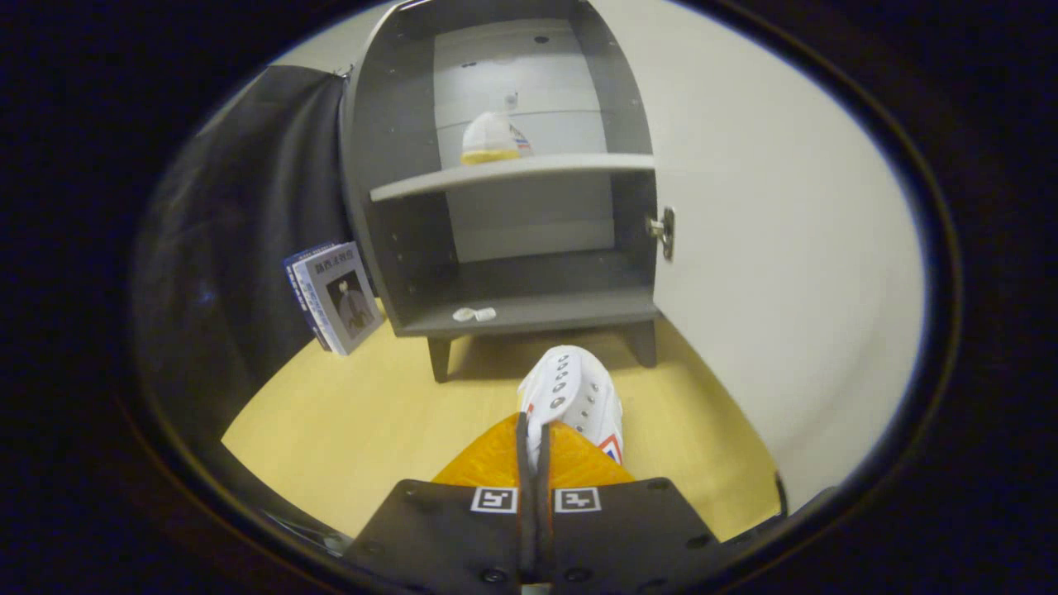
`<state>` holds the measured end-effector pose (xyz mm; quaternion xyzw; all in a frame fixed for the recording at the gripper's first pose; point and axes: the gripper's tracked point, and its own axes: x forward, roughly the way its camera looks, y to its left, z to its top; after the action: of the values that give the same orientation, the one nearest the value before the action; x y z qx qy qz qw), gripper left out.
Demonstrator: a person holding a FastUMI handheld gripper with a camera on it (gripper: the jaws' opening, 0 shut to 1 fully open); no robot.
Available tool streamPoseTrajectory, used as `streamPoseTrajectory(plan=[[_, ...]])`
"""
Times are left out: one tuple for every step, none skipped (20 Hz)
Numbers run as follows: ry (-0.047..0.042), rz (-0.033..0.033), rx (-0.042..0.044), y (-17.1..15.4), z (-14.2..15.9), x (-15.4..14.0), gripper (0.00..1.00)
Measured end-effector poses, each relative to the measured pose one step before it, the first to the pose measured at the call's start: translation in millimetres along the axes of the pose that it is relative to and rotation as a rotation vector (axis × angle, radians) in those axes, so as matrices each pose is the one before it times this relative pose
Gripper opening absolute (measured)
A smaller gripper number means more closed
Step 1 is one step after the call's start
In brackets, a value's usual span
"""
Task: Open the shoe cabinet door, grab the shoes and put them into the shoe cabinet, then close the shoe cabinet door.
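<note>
The grey shoe cabinet (388, 165) stands ahead with its white door (785, 273) swung wide open to the right. One white shoe (493, 139) rests on the upper shelf (512, 173). A second white shoe (574, 397) hangs just ahead of my fingers, toe pointing toward the cabinet's lower shelf (545, 310). My gripper (536, 446) is shut on the edge of that shoe, both fingers pressed together on its upper rim.
A book (337, 293) leans against the dark cloth wall to the left of the cabinet. Two small white pieces (473, 314) lie at the front of the lower shelf. The yellow floor (364, 421) stretches between me and the cabinet legs.
</note>
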<state>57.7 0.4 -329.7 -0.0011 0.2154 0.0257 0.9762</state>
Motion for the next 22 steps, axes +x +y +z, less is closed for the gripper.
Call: streamPoseTrajectory(plan=[[-0.03276, -0.00974, -0.01611, 2.33, 26.89, -6.69, 0.02], [-0.03228, -0.01506, -0.01791, 2.37, 28.50, -6.46, 0.02], [-0.02363, -0.01470, -0.00956, 0.39, 23.64, -3.33, 0.02], [-0.02985, -0.01084, -0.00462, 1.52, 25.00, -4.11, 0.02], [-0.03804, -0.00709, -0.00420, 0.79, 26.91, -3.18, 0.02], [-0.02621, -0.00029, -0.00777, 1.31, 22.20, -1.72, 0.02], [-0.01954, 0.00105, -0.01692, 0.47, 19.45, 2.24, 0.02], [-0.01765, -0.00284, -0.02539, -1.67, 16.17, 5.49, 0.02], [-0.00263, -0.00768, -0.02566, -4.93, 12.19, 8.94, 0.02], [0.00766, -0.00980, -0.01909, -3.94, 6.05, 11.98, 0.02], [0.00361, -0.00733, -0.00610, -5.39, 6.93, 13.42, 0.02], [0.00279, -0.00157, 0.00137, -2.67, 5.33, 18.63, 0.02], [0.00374, 0.01165, -0.00056, -1.06, 4.30, 15.27, 0.02], [0.00123, 0.01559, -0.00581, 1.07, 0.74, 18.09, 0.02], [0.02025, 0.01050, -0.01298, -0.52, -2.44, 18.41, 0.02], [0.02715, 0.00347, -0.01101, -2.79, -4.22, 19.39, 0.02], [0.02677, 0.00691, -0.00166, -2.32, -4.70, 18.59, 0.02], [0.01215, 0.01677, 0.00337, 2.90, -0.10, 10.89, 0.02], [-0.00178, -0.00306, -0.01304, -1.23, 3.28, 13.42, 0.02], [-0.00566, -0.00788, -0.01959, -2.27, 3.19, 10.24, 0.02], [0.01126, 0.01296, -0.01031, 1.39, -0.35, 10.75, 0.02], [0.01869, 0.02490, 0.00326, 3.05, -0.34, 10.87, 0.02]])
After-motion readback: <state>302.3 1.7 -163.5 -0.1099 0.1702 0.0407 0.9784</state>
